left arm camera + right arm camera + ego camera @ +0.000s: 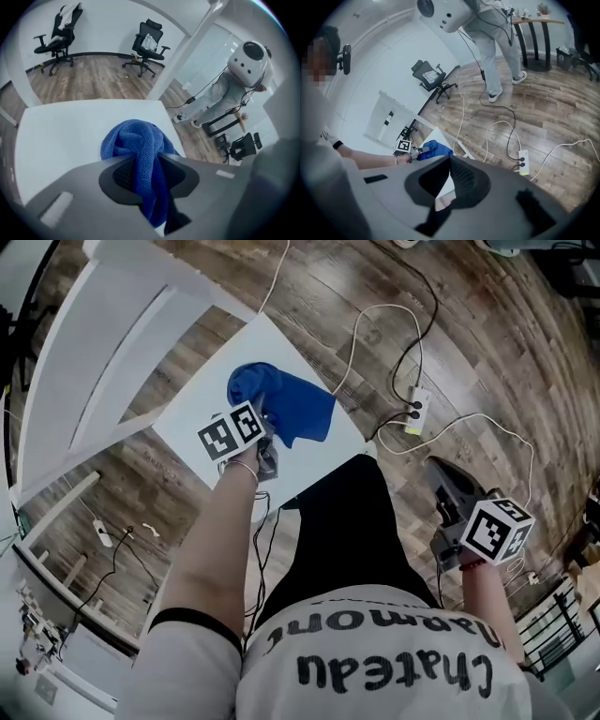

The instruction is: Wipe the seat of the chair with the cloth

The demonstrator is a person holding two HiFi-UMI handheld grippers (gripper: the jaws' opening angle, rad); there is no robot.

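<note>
Your left gripper point(265, 432), clamped on the cloth point(292, 407), is right over the seat point(187, 432), while your right gripper point(442, 486), jaws together, hangs well aside.

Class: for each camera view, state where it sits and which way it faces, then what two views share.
Head view: on the head, facing steeply down at the chair seat; forearms, left gripper, right gripper show.
Left gripper view: on the left gripper, facing across the seat; its jaws clamp the cloth.
Right gripper view: on the right gripper, facing the chair; jaws together, empty.
Shared: the cloth.
</note>
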